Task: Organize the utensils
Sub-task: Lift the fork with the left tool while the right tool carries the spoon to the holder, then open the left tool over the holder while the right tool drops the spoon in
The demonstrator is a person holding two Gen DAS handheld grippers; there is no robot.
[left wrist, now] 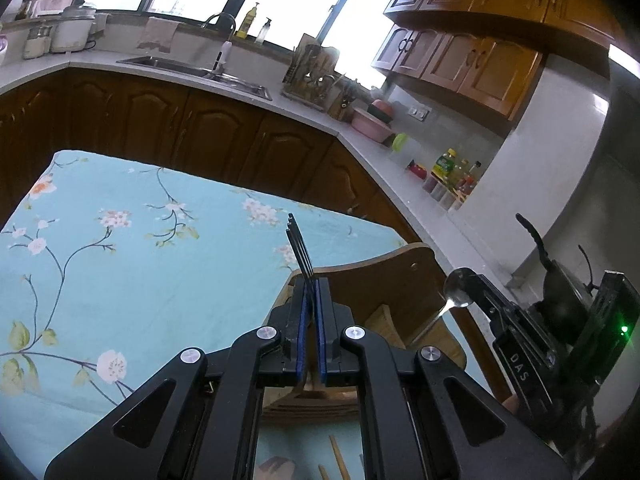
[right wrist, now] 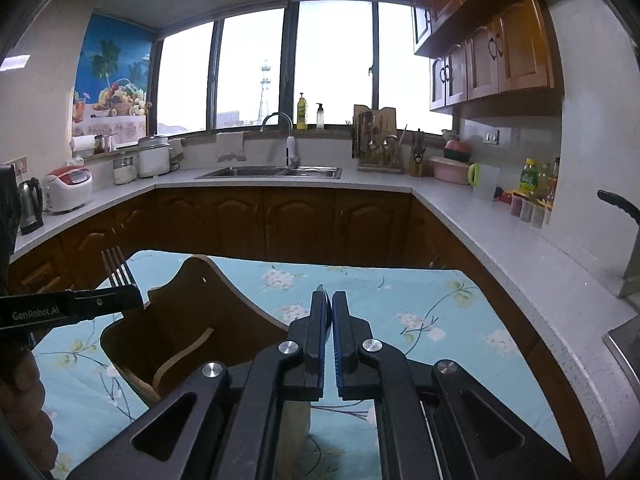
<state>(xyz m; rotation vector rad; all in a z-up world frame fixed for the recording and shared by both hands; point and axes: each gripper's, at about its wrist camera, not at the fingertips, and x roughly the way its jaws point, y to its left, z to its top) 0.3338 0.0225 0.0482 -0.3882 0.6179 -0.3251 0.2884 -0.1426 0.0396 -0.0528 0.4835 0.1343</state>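
Note:
My left gripper [left wrist: 311, 286] is shut on a metal fork [left wrist: 299, 247], tines up, held above the near edge of a wooden utensil holder [left wrist: 384, 276]. It also shows in the right wrist view [right wrist: 136, 294], with the fork [right wrist: 118, 268] above the holder [right wrist: 188, 312]. My right gripper [right wrist: 328, 300] is shut on a metal spoon [right wrist: 326, 312], seen edge-on between the pads. In the left wrist view the right gripper [left wrist: 474, 292] holds the spoon [left wrist: 459, 292] to the right of the holder, bowl up.
The holder stands on a table with a light blue floral cloth [left wrist: 140, 264]. Wooden chopsticks [left wrist: 338, 460] lie under my left gripper. A kitchen counter with sink [right wrist: 272, 172], bottles [right wrist: 534, 182] and a pot [left wrist: 560, 288] runs behind and to the right.

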